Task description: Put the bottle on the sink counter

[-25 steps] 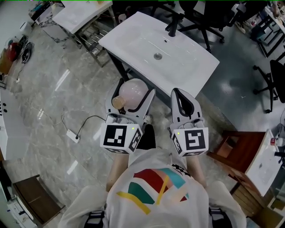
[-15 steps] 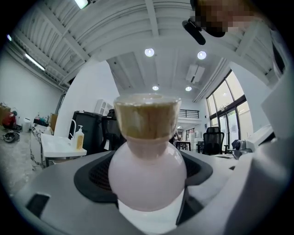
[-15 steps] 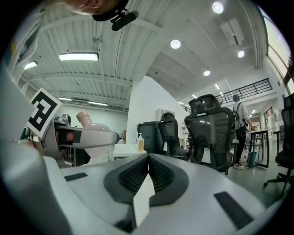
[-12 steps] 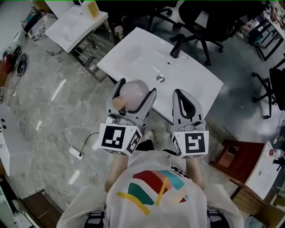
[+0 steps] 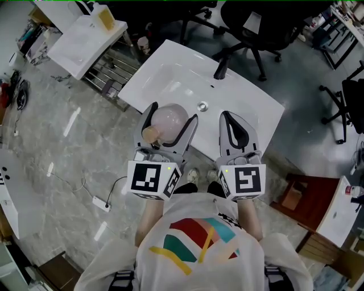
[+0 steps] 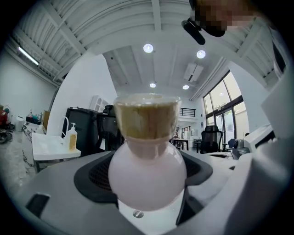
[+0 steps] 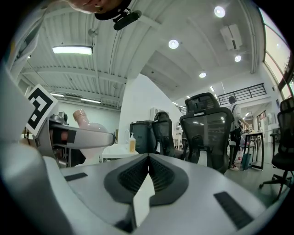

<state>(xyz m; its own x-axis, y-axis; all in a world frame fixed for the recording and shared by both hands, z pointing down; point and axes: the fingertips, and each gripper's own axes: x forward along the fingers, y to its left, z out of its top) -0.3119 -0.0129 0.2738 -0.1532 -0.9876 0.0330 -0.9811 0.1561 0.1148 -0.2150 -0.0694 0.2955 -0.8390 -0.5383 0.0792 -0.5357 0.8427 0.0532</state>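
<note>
A round pale-pink bottle (image 5: 168, 120) with a tan cork cap sits between the jaws of my left gripper (image 5: 170, 113), which is shut on it above the near edge of the white sink counter (image 5: 165, 62). In the left gripper view the bottle (image 6: 147, 170) fills the centre, its cap (image 6: 147, 117) pointing up. My right gripper (image 5: 237, 120) hangs to the right over the counter's front edge, jaws shut with nothing in them; its own view shows the closed jaws (image 7: 148, 167) and the bottle (image 7: 92, 133) off to the left.
The sink has a black faucet (image 5: 220, 68) and a drain (image 5: 202, 105). A second white basin (image 5: 79, 40) with a soap bottle (image 5: 106, 17) stands at upper left. Black office chairs (image 5: 256, 28) are behind the sink. A cable and power strip (image 5: 101, 203) lie on the marble floor.
The sink counter has come closer beneath the grippers, as the person stepped forward. The bottle now hangs over the counter's near edge. Both grippers keep their hold and spacing.
</note>
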